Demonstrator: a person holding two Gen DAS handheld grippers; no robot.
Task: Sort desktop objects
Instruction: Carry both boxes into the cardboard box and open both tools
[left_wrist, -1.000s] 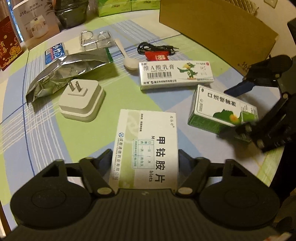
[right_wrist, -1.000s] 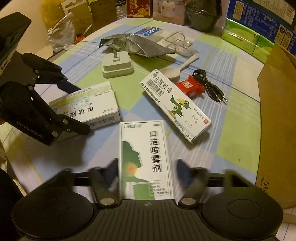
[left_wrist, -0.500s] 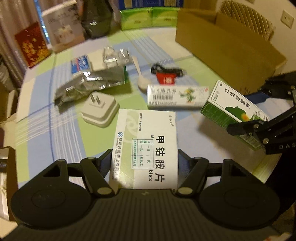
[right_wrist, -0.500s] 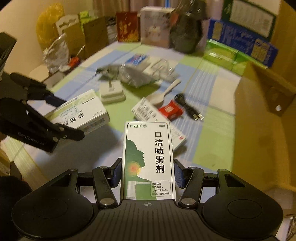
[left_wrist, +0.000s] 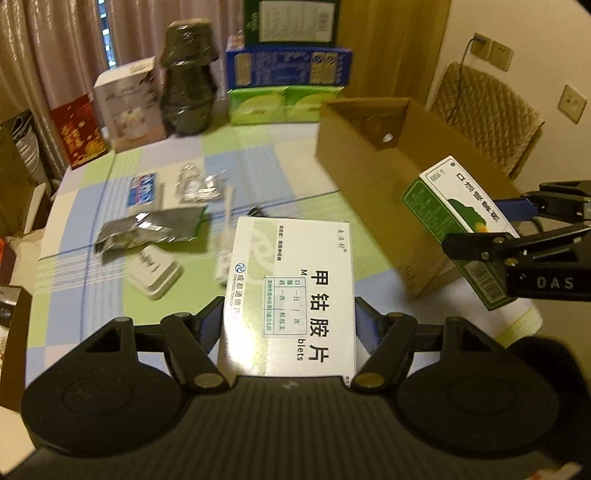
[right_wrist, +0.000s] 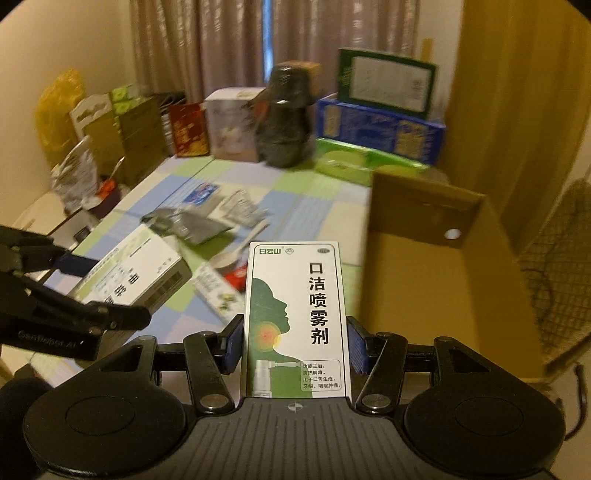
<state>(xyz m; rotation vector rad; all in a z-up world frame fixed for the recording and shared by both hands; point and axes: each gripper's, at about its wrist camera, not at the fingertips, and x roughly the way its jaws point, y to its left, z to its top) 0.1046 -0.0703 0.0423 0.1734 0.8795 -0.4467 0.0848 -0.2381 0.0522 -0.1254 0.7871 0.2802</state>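
Left gripper clamped on white pill box, blue pads pressed on both long sides, box raised off the checked tablecloth and pointing forward along the fingers. Right gripper clamped the same way on green-and-white spray box, held upright in its view, label facing the camera.

From the left wrist view, the spray box sits in the right gripper at the right edge, overlapping the near side wall of the open cardboard box; cannot tell whether it is above the opening or just in front of the wall. From the right wrist view, the cardboard box fills the right half, open top, round hole in the end panel; the spray box is just left of its near wall.

Right wrist view also shows the pill box in the left gripper at lower left, above the table.

On the cloth, all blurred: silver foil pouch, white plug adapter, blue sachet, clear plastic blister, white spoon, long white tube carton with a small red item next to it. Dark wrapped jar and stacked cartons stand at the far table edge by the curtain.
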